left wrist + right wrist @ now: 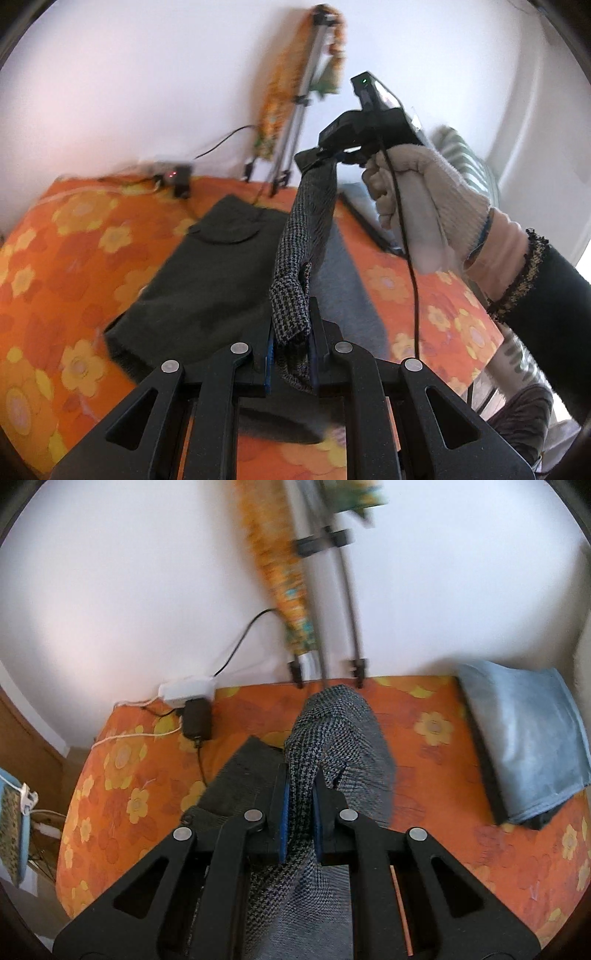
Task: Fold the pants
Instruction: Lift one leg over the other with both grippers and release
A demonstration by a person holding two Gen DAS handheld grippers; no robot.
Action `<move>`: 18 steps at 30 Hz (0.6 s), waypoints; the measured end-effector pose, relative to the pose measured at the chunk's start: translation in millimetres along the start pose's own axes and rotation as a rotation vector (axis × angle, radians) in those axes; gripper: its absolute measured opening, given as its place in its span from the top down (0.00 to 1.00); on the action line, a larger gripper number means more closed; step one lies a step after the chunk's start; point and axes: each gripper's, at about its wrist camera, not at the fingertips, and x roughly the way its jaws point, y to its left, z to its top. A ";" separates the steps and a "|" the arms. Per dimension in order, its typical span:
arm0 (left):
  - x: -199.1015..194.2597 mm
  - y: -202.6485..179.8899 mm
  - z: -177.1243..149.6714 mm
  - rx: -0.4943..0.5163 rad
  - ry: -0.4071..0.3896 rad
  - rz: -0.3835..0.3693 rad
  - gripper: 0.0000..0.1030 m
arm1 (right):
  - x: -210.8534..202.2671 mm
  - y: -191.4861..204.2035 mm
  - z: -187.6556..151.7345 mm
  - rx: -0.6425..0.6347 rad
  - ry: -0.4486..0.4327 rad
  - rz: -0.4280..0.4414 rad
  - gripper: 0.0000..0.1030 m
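Left gripper [291,332] jaws clenched on checked grey pants [306,225], stretched up off the orange floral bed [74,236] to right gripper [300,805], jaws also clamped on them, dark folded garment [207,273] lying beneath.

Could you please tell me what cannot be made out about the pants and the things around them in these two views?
- Checked pants: left wrist view, full shape unclear; bunched between left claw and right claw.
- Dark garment: left wrist view, near edge hidden behind the claw.
- Tripod: right wrist view, blurred, top cut off.
- Folded blue cloth: right wrist view, what lies beneath is hidden.
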 end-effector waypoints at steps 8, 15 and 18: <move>13.0 72.5 -6.9 -0.176 0.073 0.024 0.88 | 69.9 76.1 -9.6 -0.082 0.066 -0.029 0.90; 29.7 106.6 -12.6 -0.237 0.120 0.073 0.88 | 131.5 106.6 -15.4 -0.108 0.136 -0.055 0.90; 34.2 123.0 -14.4 -0.283 0.136 0.073 0.88 | 149.7 114.3 -19.8 -0.118 0.150 -0.068 0.90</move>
